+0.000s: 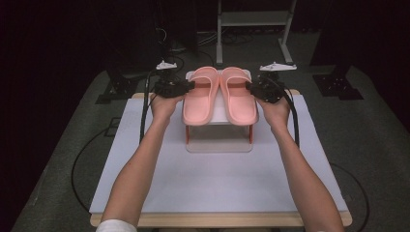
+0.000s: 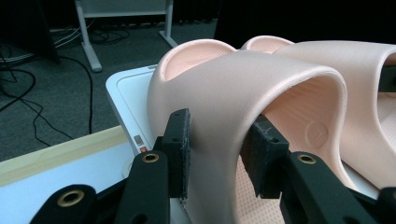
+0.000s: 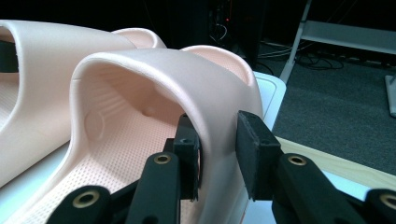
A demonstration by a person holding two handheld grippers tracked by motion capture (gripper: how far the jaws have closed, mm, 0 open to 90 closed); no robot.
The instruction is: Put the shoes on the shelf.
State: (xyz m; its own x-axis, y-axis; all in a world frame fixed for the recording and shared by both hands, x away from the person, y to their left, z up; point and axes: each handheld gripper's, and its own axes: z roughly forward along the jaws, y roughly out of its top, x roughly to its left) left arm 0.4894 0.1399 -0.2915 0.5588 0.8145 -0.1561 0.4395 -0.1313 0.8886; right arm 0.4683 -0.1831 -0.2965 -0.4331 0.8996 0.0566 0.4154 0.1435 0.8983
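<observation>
Side by side, two pink slippers sit on a small white stand (image 1: 220, 145) with orange legs, which rests toward the far middle of the white table (image 1: 217, 188). The left slipper (image 1: 199, 96) and the right slipper (image 1: 239, 95) lie close together, heels toward the person, and both overhang the stand's near edge. The left gripper (image 1: 189, 86) reaches in from the left and meets the outer side of the left slipper's strap. In the left gripper view its two black jaws straddle the strap's side wall (image 2: 219, 140), one pad on the outside and one inside; the outer pad lies against the strap, while the inner one shows a narrow gap, so the jaws stand slightly apart around it, not clamped. The right gripper (image 1: 250, 87) does the same from the right. In the right gripper view its jaws bracket the right slipper's strap wall (image 3: 217, 140), with a thin gap visible beside the inner pad. The person's hands hold both grippers level with the straps.
</observation>
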